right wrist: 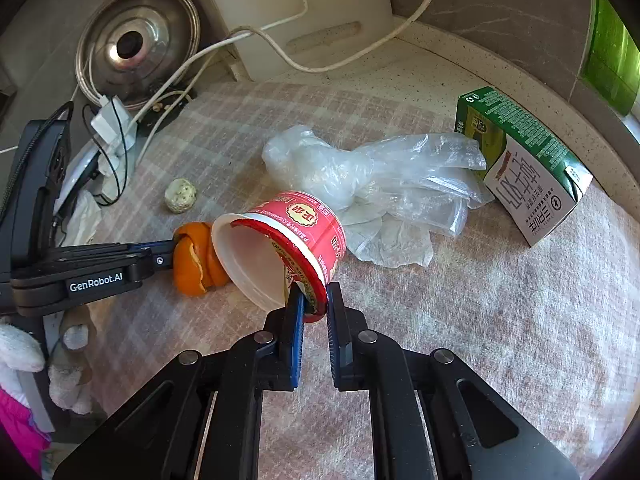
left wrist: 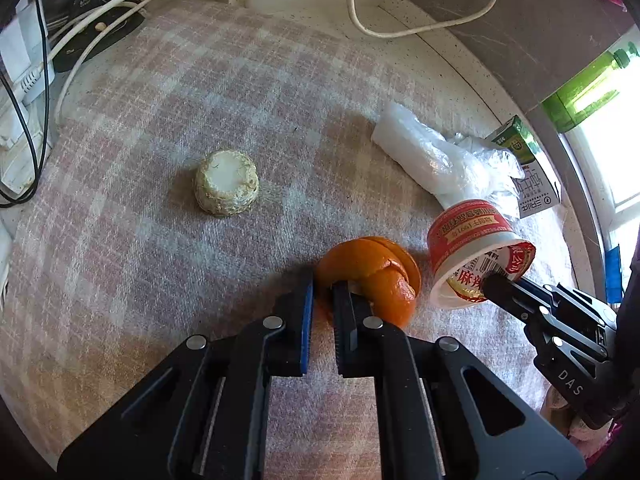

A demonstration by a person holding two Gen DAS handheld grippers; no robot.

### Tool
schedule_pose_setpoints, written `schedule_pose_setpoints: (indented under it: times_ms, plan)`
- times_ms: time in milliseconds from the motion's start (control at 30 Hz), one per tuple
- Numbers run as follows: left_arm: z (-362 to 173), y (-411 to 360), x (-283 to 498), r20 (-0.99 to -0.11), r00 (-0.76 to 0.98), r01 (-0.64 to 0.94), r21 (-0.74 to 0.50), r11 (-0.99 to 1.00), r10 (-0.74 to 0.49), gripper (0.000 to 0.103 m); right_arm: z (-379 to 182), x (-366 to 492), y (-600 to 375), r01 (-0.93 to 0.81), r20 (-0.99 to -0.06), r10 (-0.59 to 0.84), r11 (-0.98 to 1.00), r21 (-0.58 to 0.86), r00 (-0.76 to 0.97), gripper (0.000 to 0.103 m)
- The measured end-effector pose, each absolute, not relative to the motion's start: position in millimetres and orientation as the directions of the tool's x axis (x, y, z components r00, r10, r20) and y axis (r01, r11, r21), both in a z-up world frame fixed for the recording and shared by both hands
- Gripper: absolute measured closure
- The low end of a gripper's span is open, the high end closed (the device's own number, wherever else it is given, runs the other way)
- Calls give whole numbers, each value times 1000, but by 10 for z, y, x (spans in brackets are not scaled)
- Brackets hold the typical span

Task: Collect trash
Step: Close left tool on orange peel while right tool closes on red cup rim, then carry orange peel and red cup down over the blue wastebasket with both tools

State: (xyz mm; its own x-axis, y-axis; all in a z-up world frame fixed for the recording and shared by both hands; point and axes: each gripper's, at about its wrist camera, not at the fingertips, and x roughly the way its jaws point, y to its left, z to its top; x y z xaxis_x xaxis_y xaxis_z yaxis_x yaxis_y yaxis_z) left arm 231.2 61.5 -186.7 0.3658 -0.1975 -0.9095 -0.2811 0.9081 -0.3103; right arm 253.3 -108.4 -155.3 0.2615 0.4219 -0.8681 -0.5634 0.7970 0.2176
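My left gripper (left wrist: 323, 292) is shut on an orange peel (left wrist: 378, 276) that rests on the plaid cloth (left wrist: 160, 240). The peel also shows in the right wrist view (right wrist: 196, 260), with the left gripper (right wrist: 170, 250) reaching it from the left. My right gripper (right wrist: 314, 300) is shut on the rim of a red and white cup (right wrist: 288, 248), which lies tilted with its mouth toward the peel. The cup shows in the left wrist view (left wrist: 472, 240) with the right gripper (left wrist: 490, 284) at its rim. A clear plastic bag (right wrist: 380, 188) lies behind the cup.
A green and white carton (right wrist: 524, 164) lies at the right. A small pale round lump (left wrist: 226, 182) sits on the cloth to the left. White cables (right wrist: 280, 48), a power strip (left wrist: 20, 96), a metal lid (right wrist: 138, 44) and a green bottle (left wrist: 588, 88) line the back.
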Motion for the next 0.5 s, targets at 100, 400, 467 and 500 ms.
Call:
schedule_pose_setpoints:
  times_ms: [100, 400, 467, 500]
  plan:
    - [-1807, 607, 2257, -907, 379, -275, -300, 913, -184, 96, -1507, 2511, -1102, -566, -864, 424, 797, 212, 273, 95]
    - [-1547, 751, 1948, -893, 424, -281, -289, 915, -152, 97, -1312, 2355, -1194, -574, -841, 450, 790, 217, 300, 95]
    - [-1498, 790, 1856, -893, 427, -287, -282, 915, -141, 97, -1269, 2295, -1199, -580, -836, 457, 785, 218, 304, 95]
    - [-1472, 816, 1801, -893, 429, -291, -278, 915, -135, 97, -1243, 2260, -1208, -583, -833, 462, 782, 221, 305, 95]
